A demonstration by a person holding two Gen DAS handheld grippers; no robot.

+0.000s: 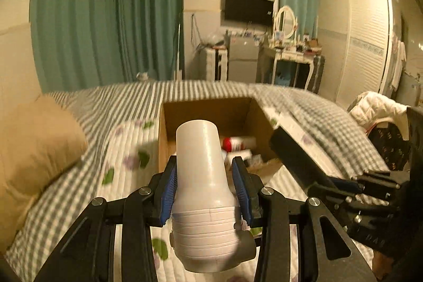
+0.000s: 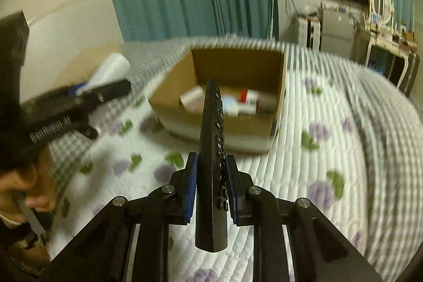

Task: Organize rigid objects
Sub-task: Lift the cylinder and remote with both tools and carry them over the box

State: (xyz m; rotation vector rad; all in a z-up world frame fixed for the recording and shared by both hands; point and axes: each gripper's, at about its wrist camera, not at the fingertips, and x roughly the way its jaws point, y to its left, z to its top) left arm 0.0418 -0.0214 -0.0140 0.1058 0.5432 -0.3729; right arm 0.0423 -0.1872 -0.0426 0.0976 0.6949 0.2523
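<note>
My left gripper [image 1: 205, 165] is shut on a white plastic bottle [image 1: 201, 149], whose narrow end points ahead toward an open cardboard box [image 1: 206, 103] on the bed. In the right wrist view, my right gripper [image 2: 211, 159] is shut on a black remote control [image 2: 212, 139], held on edge and pointing at the same box [image 2: 248, 139]. The box holds several small containers, one of them red and white [image 2: 251, 97]. The right gripper [image 1: 343, 181] with the remote [image 1: 298, 157] shows at the right of the left wrist view. At the left of the right wrist view, the left gripper [image 2: 105, 86] carries the bottle [image 2: 111, 70].
The box sits on a floral quilt [image 2: 304, 176] over a grey checked blanket [image 1: 304, 107]. A tan pillow [image 1: 34, 144] lies to the left. A white jacket [image 1: 378, 107] hangs over a chair on the right. A person's hand [image 2: 23, 192] grips the left tool. Green curtains and furniture stand beyond the bed.
</note>
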